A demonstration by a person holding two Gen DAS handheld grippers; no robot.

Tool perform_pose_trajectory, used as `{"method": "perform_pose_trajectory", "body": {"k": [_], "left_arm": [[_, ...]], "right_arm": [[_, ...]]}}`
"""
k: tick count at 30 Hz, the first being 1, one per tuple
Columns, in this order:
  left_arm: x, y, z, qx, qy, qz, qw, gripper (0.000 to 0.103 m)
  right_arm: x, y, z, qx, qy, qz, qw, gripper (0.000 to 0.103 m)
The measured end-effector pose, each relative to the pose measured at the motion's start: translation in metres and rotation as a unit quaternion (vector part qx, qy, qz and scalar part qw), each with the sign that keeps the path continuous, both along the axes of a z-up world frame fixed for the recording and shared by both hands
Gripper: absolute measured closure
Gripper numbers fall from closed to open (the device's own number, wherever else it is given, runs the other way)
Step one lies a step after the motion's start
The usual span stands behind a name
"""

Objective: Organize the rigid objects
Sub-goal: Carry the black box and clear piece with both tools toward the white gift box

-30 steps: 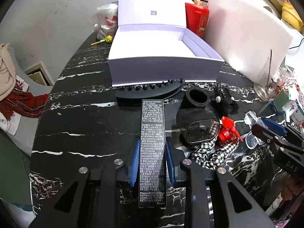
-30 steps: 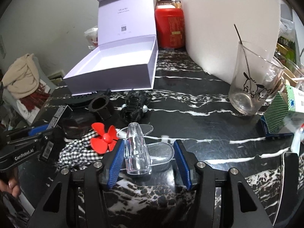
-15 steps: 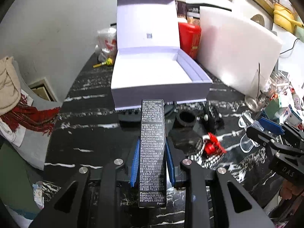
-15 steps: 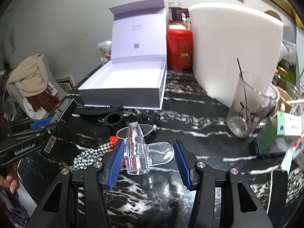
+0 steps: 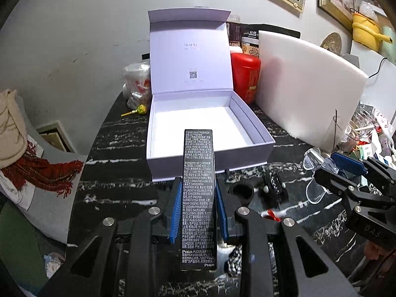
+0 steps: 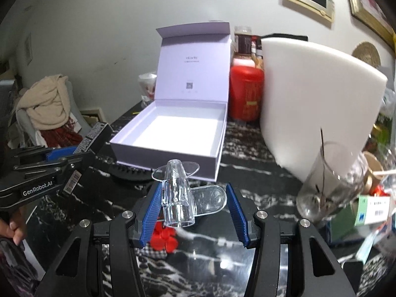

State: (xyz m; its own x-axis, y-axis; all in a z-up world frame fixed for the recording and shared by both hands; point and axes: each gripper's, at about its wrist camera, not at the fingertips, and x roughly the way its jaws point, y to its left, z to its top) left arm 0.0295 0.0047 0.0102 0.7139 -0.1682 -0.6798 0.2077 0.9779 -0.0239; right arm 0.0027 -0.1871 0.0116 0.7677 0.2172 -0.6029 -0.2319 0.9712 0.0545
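Note:
My left gripper [image 5: 198, 182] is shut on a slim black carton [image 5: 198, 198] printed with white text, held above the black marble table [image 5: 118, 173]. The carton points at the open white gift box [image 5: 168, 165], whose lid stands upright. My right gripper [image 6: 193, 188] is shut on a clear plastic piece [image 6: 175, 193] with wing-like tabs, also off the table, facing the same gift box [image 6: 168, 158]. Each gripper shows in the other's view: the right gripper [image 5: 334, 170] at the right edge, the left gripper [image 6: 74, 157] with the carton [image 6: 95, 136] at the left.
Below the grippers lie a black hair clip [image 5: 272, 185], a black ring [image 5: 243, 190], a black comb [image 6: 128, 172], a red fan [image 6: 164, 238] and a checked scrunchie [image 6: 153, 252]. A red canister [image 5: 245, 76] and white foam board [image 5: 304, 86] stand behind the box; a glass [image 6: 329, 185] stands right.
Both grippers have risen with their objects still held. The table items have dropped lower in both views, and the inside of the gift box now shows.

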Motion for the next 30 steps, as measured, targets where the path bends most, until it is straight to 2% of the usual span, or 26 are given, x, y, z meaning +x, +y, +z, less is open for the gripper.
{"method": "perform_pose_trajectory", "body": {"k": [15,30], "left_arm": [[0.055,0.003,0.008,0.002,-0.009,-0.002,1.0,0.078],[0.126,0.006,0.009,0.001,-0.01,0.001,0.9999,0.078]], "right_arm": [[0.054,0.012,0.012,-0.007,-0.01,0.021,1.0,0.051],[0.123,0.018,0.011,-0.019,-0.012,0.027,0.999,0.051]]}}
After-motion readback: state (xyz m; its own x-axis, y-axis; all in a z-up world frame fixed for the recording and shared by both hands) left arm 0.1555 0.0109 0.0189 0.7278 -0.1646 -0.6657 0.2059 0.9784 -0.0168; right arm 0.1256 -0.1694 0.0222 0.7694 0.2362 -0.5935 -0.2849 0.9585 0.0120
